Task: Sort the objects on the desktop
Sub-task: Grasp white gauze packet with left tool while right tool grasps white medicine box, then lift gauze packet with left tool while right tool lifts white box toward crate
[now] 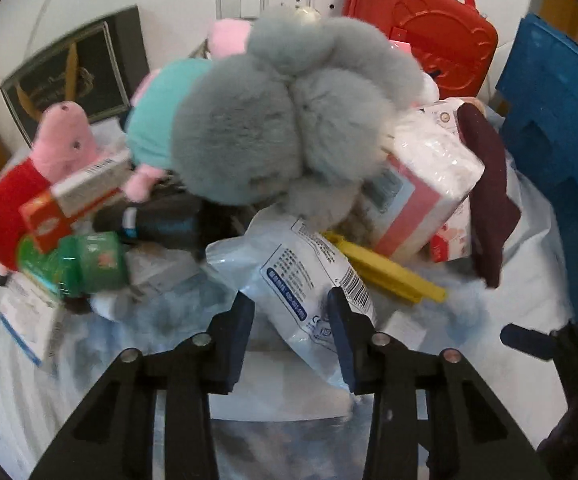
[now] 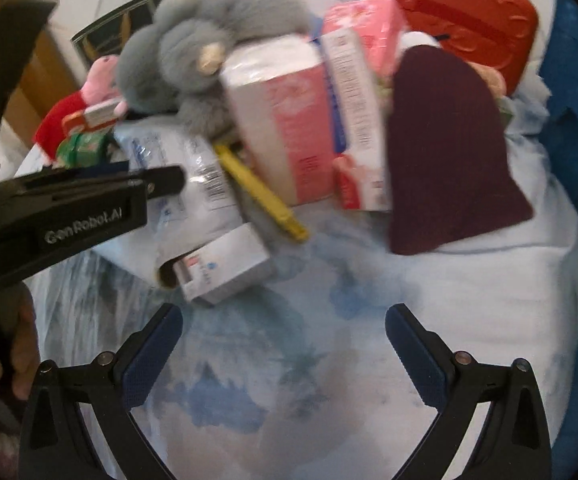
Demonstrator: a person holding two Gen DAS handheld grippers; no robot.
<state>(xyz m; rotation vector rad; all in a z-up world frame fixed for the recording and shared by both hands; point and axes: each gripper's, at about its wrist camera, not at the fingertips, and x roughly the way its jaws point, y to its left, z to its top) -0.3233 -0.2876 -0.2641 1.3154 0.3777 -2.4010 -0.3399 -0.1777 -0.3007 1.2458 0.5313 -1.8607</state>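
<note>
A pile of desktop objects lies on a pale blue patterned cloth [image 2: 469,300]. My left gripper [image 1: 289,308] points down at a white-and-blue plastic packet [image 1: 301,272] with a barcode. Both pads sit against the packet's edges, shut on it. From the right wrist view this left gripper [image 2: 161,184] reaches in from the left over the same packet [image 2: 185,160]. My right gripper [image 2: 285,320] hangs open above bare cloth with nothing between its fingers. A small white box [image 2: 225,268] lies just beyond its left finger.
Behind the packet lie a grey plush [image 1: 281,120], a pink-and-white tissue pack [image 1: 429,184], a yellow clip [image 1: 389,272], a maroon cloth [image 1: 489,184], a green bottle [image 1: 89,264] and a pink pig plush [image 1: 61,148]. A red case [image 1: 429,32] and a blue crate [image 1: 561,128] stand behind and to the right.
</note>
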